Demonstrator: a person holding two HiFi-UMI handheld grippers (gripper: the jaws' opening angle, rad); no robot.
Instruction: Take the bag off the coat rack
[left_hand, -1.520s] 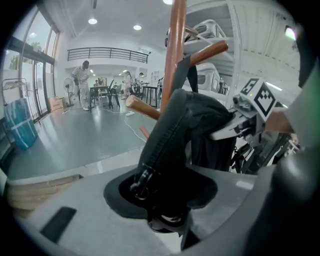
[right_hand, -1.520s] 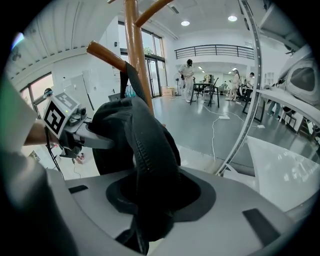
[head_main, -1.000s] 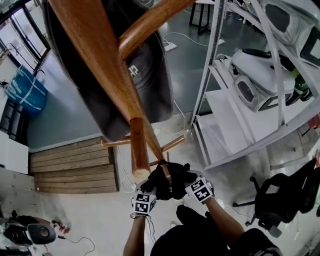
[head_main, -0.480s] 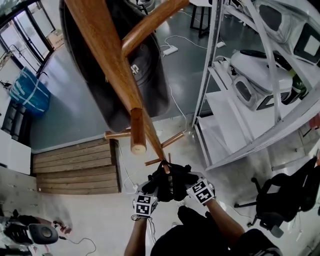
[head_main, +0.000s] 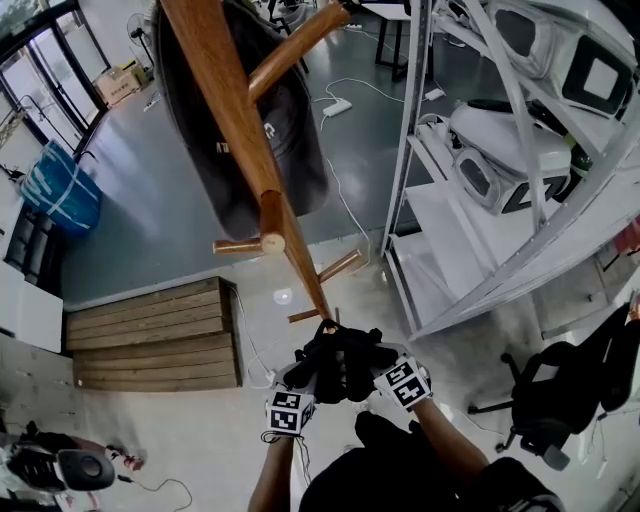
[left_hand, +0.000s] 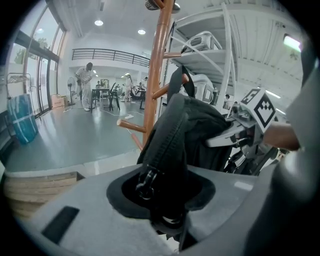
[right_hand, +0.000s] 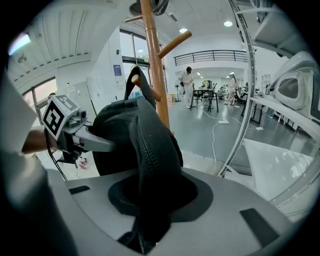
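Clamped on the black bag (head_main: 338, 360) from both sides: zipper seam pinched in the left claw (left_hand: 160, 192), a neighbouring fold in the right claw (right_hand: 150, 200). Ahead of and above both claws, strap (left_hand: 173, 82) apparently hooked over a short peg (left_hand: 167, 91) of the coat rack (head_main: 235, 120). Hands side by side, pitched downward, equally near. Probably up and outward along the peg next.

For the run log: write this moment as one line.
left hand-held gripper: shut on black bag | right hand-held gripper: shut on black bag | bag strap: looped at a coat rack peg
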